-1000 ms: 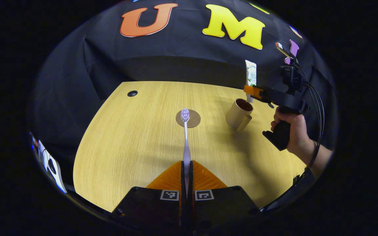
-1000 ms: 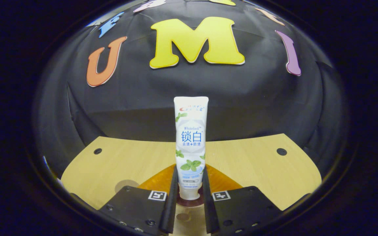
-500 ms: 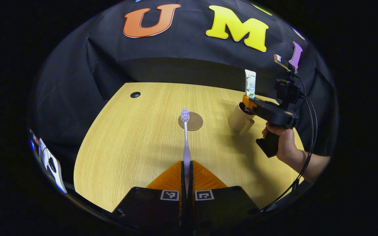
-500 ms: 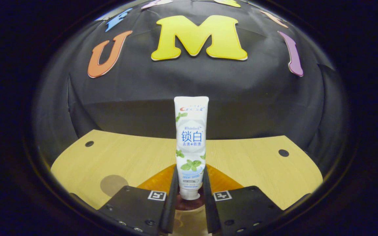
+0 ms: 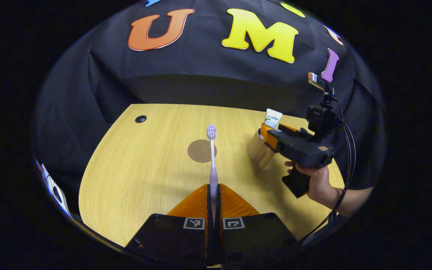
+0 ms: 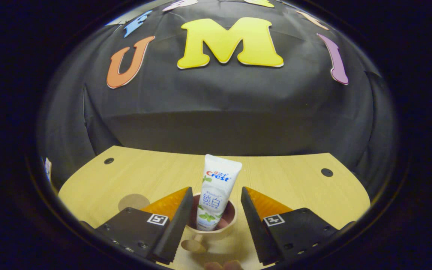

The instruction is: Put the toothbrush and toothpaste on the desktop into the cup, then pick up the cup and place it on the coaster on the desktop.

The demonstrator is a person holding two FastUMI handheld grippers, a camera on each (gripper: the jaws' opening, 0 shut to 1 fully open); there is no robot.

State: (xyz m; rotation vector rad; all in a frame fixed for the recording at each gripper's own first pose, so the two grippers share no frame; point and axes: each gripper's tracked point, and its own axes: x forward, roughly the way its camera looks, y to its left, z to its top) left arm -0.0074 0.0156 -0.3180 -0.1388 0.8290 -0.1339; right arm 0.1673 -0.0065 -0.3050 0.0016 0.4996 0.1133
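1. Wood-grain surface (image 6: 294,183) carries the cup (image 6: 216,229); the toothpaste (image 6: 216,195) leans inside it.
2. Right gripper (image 6: 216,221) is released, its fingers apart around the cup.
3. Left gripper (image 5: 213,200) clenches the toothbrush (image 5: 212,157), head at 12 o'clock.
4. Coaster (image 5: 200,150) lies at the cup's 9 o'clock.

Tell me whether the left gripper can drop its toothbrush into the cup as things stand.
Probably not yet: the right gripper hangs open right at the cup, with the toothpaste inside. The left gripper, shut on the toothbrush, sits well back.
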